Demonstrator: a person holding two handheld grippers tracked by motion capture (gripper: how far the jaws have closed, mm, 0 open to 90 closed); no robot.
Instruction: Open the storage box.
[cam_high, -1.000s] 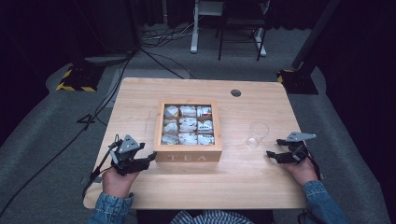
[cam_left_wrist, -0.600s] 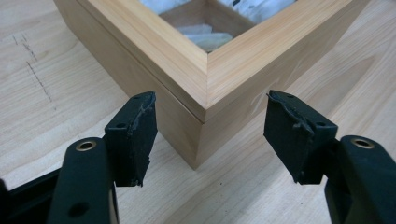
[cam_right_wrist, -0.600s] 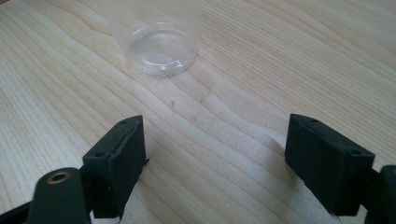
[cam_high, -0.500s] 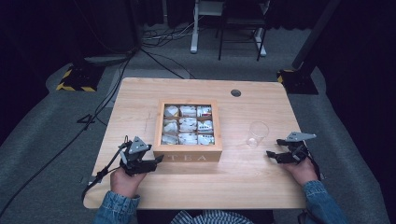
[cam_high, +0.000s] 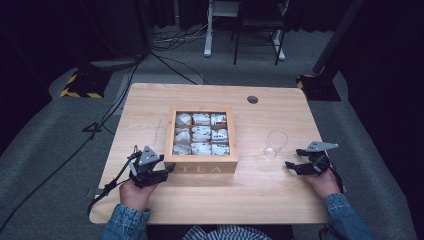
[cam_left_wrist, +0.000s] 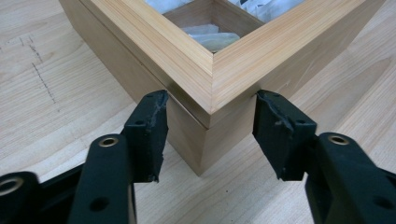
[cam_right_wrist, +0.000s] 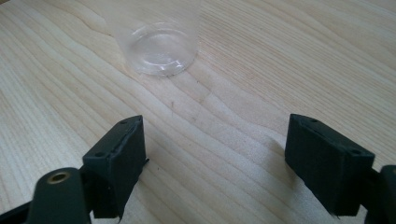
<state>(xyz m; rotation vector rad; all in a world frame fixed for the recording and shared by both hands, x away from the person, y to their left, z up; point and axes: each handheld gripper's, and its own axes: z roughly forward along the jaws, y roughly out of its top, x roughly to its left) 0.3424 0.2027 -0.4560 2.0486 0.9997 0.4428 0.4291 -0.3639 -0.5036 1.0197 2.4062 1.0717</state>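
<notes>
Plan view of a light wooden table (cam_high: 260, 200) with rounded corners, at which a person in blue denim sleeves (cam_high: 125, 222) holds a black two-jaw gripper in each hand. A square open wooden box (cam_high: 202, 167) lettered "TEA" on its front wall stands at the table's middle; its nine compartments hold pale paper-wrapped tea bags (cam_high: 201, 133).

The left gripper (cam_high: 167, 171) lies low at the box's near left corner. In the left gripper view this corner (cam_left_wrist: 210, 121) stands between the two black pads (cam_left_wrist: 152, 133), one on each adjoining wall. The jaws have just been closing on it. The left pad appears to touch the side wall; whether the right pad presses the front wall or stands a sliver off cannot be told from this angle, so a firm grip is not confirmed. The box rests flat on the table.

The right gripper (cam_high: 295, 167) rests near the table's right edge, jaws spread wide with nothing between them. A clear, empty plastic cup (cam_high: 276, 144) stands upright just beyond it, between gripper and box; in the right gripper view the cup (cam_right_wrist: 156, 44) lies ahead of the pads and apart from both.

A round cable hole (cam_high: 252, 99) marks the table's far side.
</notes>
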